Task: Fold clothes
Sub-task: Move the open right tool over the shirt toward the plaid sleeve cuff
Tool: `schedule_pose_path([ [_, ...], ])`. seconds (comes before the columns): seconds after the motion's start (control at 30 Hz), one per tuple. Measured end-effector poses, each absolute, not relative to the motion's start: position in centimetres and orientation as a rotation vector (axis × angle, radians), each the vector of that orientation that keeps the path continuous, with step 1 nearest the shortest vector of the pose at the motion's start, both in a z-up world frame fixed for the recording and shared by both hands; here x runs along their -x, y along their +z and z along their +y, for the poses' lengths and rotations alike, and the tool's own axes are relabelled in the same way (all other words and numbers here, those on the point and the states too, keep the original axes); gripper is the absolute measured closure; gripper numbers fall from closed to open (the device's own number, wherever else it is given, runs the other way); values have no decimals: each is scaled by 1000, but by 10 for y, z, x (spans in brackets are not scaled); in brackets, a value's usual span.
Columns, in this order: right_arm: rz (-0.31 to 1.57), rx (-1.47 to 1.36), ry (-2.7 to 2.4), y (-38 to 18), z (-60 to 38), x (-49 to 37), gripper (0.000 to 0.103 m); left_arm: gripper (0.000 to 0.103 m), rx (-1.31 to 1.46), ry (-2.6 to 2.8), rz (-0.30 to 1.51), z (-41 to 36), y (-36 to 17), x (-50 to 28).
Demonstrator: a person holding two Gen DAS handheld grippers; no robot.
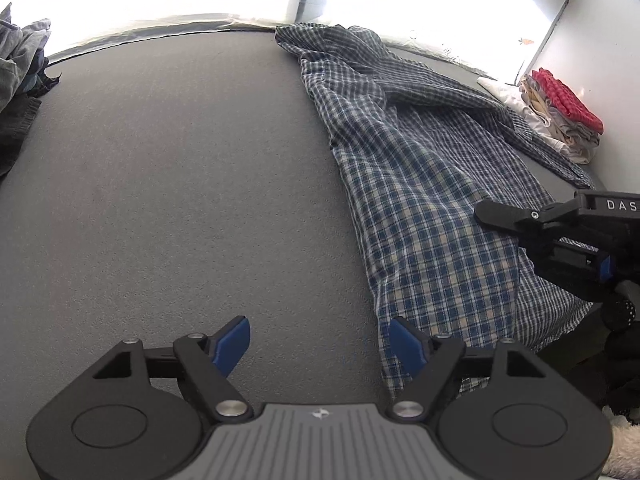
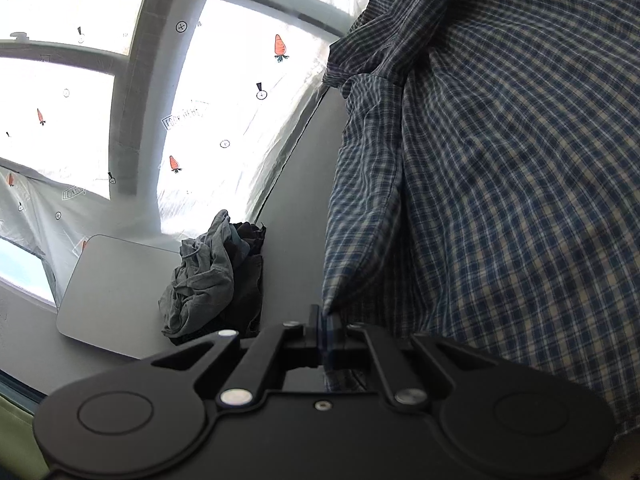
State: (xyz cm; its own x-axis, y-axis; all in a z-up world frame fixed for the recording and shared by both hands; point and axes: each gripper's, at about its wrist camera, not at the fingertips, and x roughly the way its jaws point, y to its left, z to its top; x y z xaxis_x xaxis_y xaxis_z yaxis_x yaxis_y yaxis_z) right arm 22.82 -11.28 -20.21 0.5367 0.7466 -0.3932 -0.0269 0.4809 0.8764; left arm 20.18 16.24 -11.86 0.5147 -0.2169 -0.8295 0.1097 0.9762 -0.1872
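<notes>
A blue and white checked shirt (image 1: 432, 208) lies rumpled along the right half of the grey table (image 1: 160, 200). My left gripper (image 1: 320, 344) hangs open above the table by the shirt's near edge; its right blue pad (image 1: 404, 346) is over the hem and nothing is between the pads. My right gripper (image 1: 486, 214) reaches in from the right over the shirt. In the right wrist view this gripper (image 2: 326, 334) is shut on a fold of the shirt (image 2: 500, 200), which rises from the jaws and fills the right side.
A heap of grey and dark clothes (image 1: 20, 80) (image 2: 212, 276) sits at the table's far left. A folded stack topped with red cloth (image 1: 560, 112) rests against the white wall (image 1: 612, 60) at the far right. A pale grey board (image 2: 112, 280) lies beside the heap.
</notes>
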Motion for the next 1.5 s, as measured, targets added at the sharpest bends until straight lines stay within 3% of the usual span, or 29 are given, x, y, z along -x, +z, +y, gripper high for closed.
schedule_pose_path([
  [0.63,1053,-648,429,-211,-161,-250,101,20,108,-157,1126,96,-146,-207],
  [0.87,1148,-506,447,-219,-155,-265,98,11,67,-123,1161,85,-151,-214],
  [1.1,1114,-495,458,-204,-173,-278,76,11,163,-17,1108,97,-142,-234],
  [1.5,1005,-575,246,-198,-252,-323,76,13,403,106,1032,121,-140,-292],
])
